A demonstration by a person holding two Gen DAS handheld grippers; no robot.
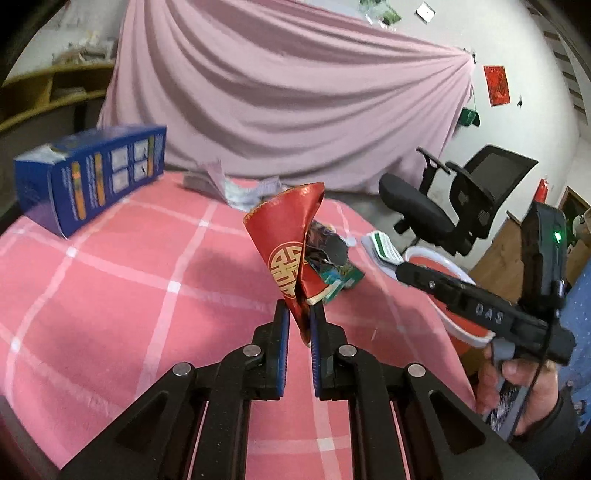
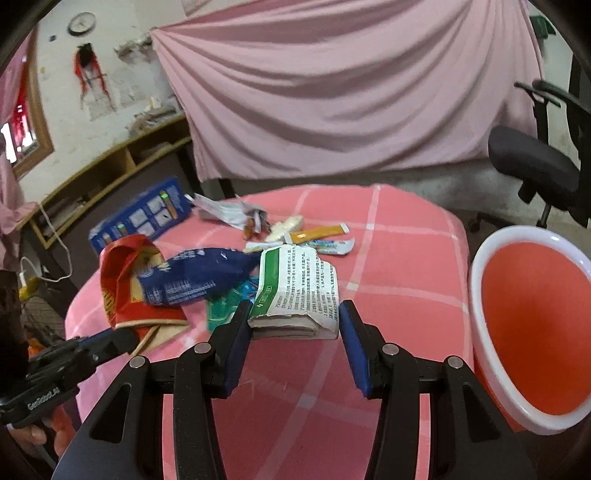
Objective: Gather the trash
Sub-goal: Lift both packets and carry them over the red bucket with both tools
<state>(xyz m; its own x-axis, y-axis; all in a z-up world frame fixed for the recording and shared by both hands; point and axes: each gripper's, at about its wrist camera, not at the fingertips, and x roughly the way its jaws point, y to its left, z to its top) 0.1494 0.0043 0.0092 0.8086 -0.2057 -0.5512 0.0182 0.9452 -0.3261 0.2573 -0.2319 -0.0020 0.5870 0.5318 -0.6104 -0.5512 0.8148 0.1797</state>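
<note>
- One red bin (image 2: 532, 332) with a white rim, at 3 o'clock in the right wrist view.
- Two boxes: one blue box (image 1: 92, 173) and one white-and-green box (image 2: 295, 291).
- One red packet (image 1: 291, 254) (creased).
- One blue bag (image 2: 192, 277).
- One office chair (image 1: 443, 199).
- One wall clock (image 2: 82, 23) at 11 o'clock.

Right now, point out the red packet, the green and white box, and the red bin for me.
red packet (image 1: 286, 254), left wrist view, on its gold emblem.
green and white box (image 2: 299, 291), right wrist view, on its printed top face.
red bin (image 2: 532, 284), right wrist view, on its inner wall.
</note>
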